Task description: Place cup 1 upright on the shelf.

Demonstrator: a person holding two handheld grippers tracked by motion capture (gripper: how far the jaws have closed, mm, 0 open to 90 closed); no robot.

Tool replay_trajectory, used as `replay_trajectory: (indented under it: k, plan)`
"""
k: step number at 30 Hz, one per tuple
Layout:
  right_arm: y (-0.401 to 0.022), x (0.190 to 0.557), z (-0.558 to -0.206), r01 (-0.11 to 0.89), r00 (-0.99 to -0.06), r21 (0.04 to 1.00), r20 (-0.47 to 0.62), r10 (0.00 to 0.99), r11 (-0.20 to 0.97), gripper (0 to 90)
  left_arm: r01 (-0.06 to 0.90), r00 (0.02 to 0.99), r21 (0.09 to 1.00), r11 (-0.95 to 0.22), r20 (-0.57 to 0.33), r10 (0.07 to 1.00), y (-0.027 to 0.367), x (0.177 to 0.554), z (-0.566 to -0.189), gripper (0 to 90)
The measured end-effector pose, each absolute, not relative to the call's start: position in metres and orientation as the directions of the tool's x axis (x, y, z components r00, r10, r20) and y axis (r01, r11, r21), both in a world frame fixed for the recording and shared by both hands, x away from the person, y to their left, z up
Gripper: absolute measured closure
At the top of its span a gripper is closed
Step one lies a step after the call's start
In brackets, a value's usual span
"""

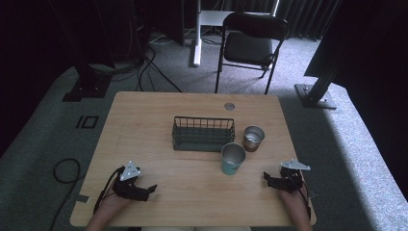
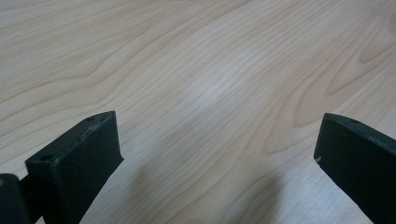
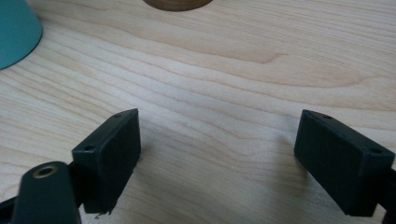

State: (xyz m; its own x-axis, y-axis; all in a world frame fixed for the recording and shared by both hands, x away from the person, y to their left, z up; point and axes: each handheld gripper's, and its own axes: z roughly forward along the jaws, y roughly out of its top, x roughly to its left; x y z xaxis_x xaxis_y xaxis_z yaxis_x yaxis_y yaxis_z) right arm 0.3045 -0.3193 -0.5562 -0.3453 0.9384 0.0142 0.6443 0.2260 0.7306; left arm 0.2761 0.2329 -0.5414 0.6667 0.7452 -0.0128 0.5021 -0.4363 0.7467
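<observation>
Sitting right of centre on the wooden surface (image 1: pixel 144 115) is the teal cup (image 1: pixel 233 159), upright with its open mouth up, and it's the thing closest to the right tongs (image 1: pixel 267 179). Just behind it and a bit to the right is a second cup, the brown cup (image 1: pixel 253 138), also upright. The two look very close together, but I can't tell if they actually touch. To the left of the brown cup, and just behind the teal one, is a dark wire basket (image 1: pixel 203 133), sitting about mid-surface.

The right tongs are low over the near right part of the surface, jaws wide apart with nothing between them. In the right gripper view it's just bare wood grain between the jaws, with the teal cup's side (image 3: pixel 16 32) off at the top left and the brown cup's base (image 3: pixel 176 4) at the top edge, so both cups are ahead of the tongs and clear of them.

The left tongs (image 1: pixel 153 188) are over at the near left, well apart from the cups and basket. Jaws spread wide there too, gripping nothing, only wood under them in the left gripper view.

Beyond the far edge there's a black folding chair (image 1: pixel 251 43) on grey carpet.
</observation>
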Motion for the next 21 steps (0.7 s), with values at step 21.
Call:
replay_trajectory:
  k: [21]
  plan:
    - [-0.319, 0.304, -0.556, 0.645, -0.343, 0.729, 0.008, 0.939, 0.229, 14.5, 0.44, 0.773, 0.757, -0.483, -0.046, 0.633, 0.168, 0.296, -0.537, 1.1]
